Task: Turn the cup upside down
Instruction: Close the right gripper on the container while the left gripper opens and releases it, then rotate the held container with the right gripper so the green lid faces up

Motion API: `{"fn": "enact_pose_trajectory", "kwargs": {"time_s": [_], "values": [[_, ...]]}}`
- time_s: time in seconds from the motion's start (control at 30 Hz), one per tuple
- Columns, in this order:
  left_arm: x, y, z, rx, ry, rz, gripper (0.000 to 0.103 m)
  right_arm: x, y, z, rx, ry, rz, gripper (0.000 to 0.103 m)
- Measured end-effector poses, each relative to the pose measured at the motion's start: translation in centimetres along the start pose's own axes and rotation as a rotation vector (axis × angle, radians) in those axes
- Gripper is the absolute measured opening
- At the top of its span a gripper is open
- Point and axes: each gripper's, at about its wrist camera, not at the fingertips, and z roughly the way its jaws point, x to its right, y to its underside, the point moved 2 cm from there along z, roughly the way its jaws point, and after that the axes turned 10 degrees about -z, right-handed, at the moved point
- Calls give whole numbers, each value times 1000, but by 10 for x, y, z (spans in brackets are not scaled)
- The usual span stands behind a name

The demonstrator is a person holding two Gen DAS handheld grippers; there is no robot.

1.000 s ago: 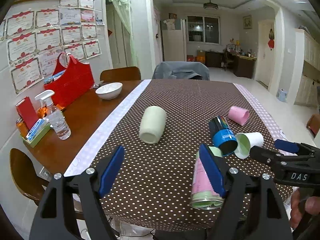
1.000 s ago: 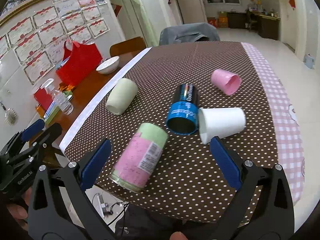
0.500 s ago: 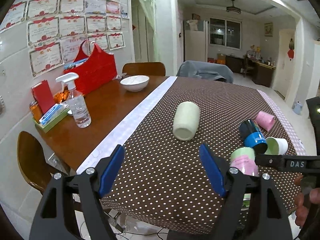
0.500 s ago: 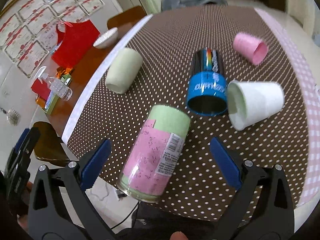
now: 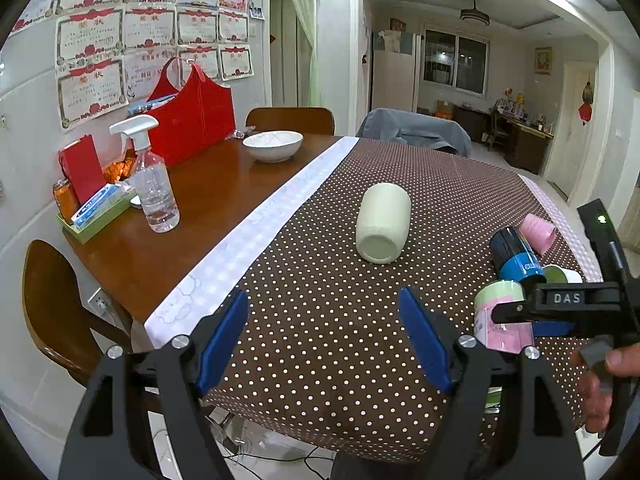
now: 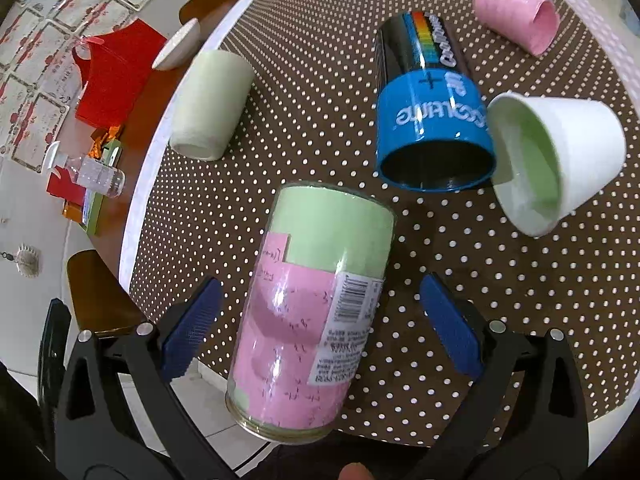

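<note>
Several cups lie on their sides on the brown dotted tablecloth (image 6: 320, 128). A glass cup with pink and green paper inside (image 6: 312, 312) lies at the near table edge, between the open fingers of my right gripper (image 6: 320, 332), not touched. It also shows in the left wrist view (image 5: 502, 320), partly behind the right gripper (image 5: 560, 312). Beyond it lie a blue-black cup (image 6: 432, 120), a white cup with green inside (image 6: 556, 160), a pink cup (image 6: 516, 16) and a pale green cup (image 6: 210, 104). My left gripper (image 5: 324, 340) is open and empty above the near table edge.
On the bare wood to the left stand a spray bottle (image 5: 152, 188), a white bowl (image 5: 273, 145), a red bag (image 5: 188, 120) and a green tray with small items (image 5: 96, 216). Wooden chairs (image 5: 52, 308) stand at the left and far side.
My right gripper has moved down and forward, so the glass cup now lies between its fingers. My left gripper has swung left, away from the cups.
</note>
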Motion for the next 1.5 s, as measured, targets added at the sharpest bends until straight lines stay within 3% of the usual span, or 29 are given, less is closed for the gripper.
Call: {"fn": "enact_pose_trajectory", "kwargs": {"time_s": [0.13,0.23,0.4,0.57,0.93,1.07,1.2,1.37,1.5], "values": [[-2,3,2,-10,-1,0,76,-3,-4,12,-34,-2,-1,96],[-1,5,2,-15,-2,4,76,-2,-6,22,-65,-16,-1,77],[4,7,-2,-12,1,18,76,-2,-3,20,-44,-84,-15,74],[11,6,-8,-6,2,27,76,0,6,1,35,-179,-27,73],[25,-2,-25,26,-5,40,76,4,14,-56,279,-235,-58,71],[33,-2,-32,31,5,46,76,-7,20,-85,421,-164,-139,71],[40,-1,-38,35,11,54,76,-21,23,-102,542,-13,-257,71],[48,1,-43,39,16,58,76,-33,24,-98,603,173,-389,71],[48,2,-44,37,15,43,76,-39,22,-87,607,222,-440,71]]}}
